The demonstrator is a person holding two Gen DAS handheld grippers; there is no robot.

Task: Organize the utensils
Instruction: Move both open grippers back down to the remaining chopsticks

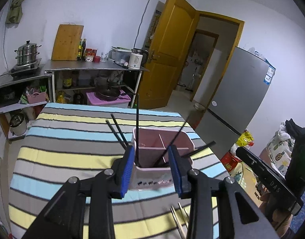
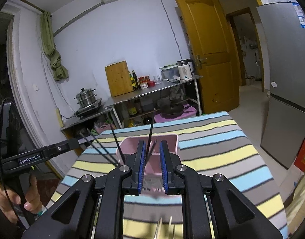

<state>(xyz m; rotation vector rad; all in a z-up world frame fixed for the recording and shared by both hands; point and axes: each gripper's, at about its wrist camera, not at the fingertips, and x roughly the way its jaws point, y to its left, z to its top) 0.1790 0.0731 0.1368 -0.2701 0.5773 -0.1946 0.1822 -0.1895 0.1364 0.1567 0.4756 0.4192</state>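
Note:
A pink divided utensil holder [image 1: 162,139] stands on the striped table [image 1: 72,131]. Several black chopsticks [image 1: 137,123] stand in it and lean outward. My left gripper [image 1: 151,167] is open, with its blue pads on either side of the holder's near end, empty. My right gripper [image 2: 152,163] is open above the same holder [image 2: 168,139], and a black chopstick [image 2: 151,127] rises between its pads without being clamped. Pale wooden chopsticks [image 1: 179,219] lie on the cloth near the front edge, also seen in the right wrist view [image 2: 162,227].
A steel counter [image 1: 92,65] with a cutting board [image 1: 67,41], bottles, a kettle [image 1: 136,57] and a steamer pot [image 1: 27,53] stands behind the table. A grey fridge [image 1: 242,91] and an open yellow door [image 1: 172,49] are to the right. The right gripper's body [image 1: 272,179] is at the table's right.

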